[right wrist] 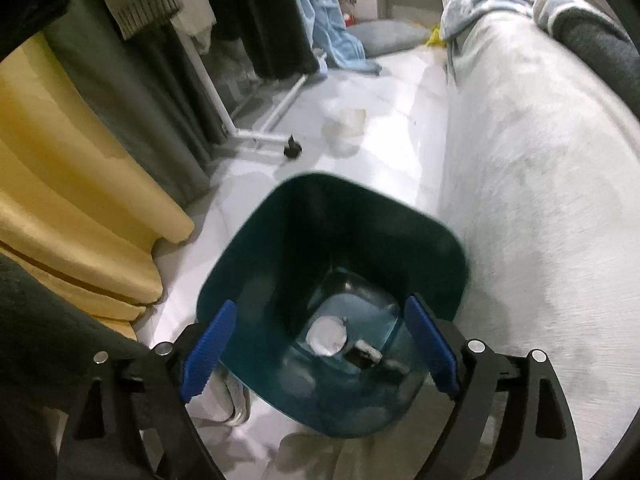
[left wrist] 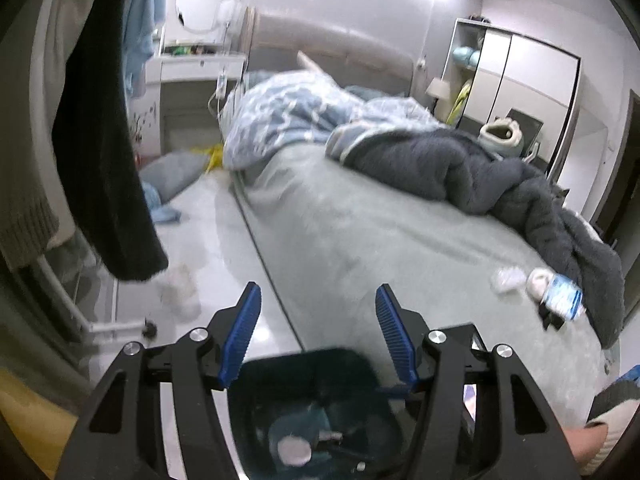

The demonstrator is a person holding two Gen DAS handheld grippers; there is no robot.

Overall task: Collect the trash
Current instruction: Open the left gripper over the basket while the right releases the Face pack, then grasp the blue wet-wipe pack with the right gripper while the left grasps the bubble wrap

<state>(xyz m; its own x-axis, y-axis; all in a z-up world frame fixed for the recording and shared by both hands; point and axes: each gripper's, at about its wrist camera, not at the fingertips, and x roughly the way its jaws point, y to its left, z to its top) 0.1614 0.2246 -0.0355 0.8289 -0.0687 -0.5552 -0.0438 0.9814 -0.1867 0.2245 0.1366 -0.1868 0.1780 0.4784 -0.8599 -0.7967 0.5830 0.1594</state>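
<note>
A dark teal trash bin (right wrist: 280,240) stands on the pale floor beside the bed. It holds a crumpled white wad (right wrist: 326,335) and a small dark scrap (right wrist: 362,354). My right gripper (right wrist: 320,350) is open and empty, hovering over the bin's mouth. My left gripper (left wrist: 318,338) is open and empty above the bin (left wrist: 360,368), pointing along the bed. On the bed at the right lie a crumpled white tissue (left wrist: 508,278), a plastic bottle with a blue label (left wrist: 562,296) and a small black item (left wrist: 550,316).
The grey-green bed (left wrist: 380,232) carries a blue patterned duvet (left wrist: 288,116) and a dark grey blanket (left wrist: 480,172). A clothes rack with hanging garments (left wrist: 104,160) stands left. A clear cup-like item (right wrist: 346,122) lies on the floor. Yellow curtain (right wrist: 72,184) at left.
</note>
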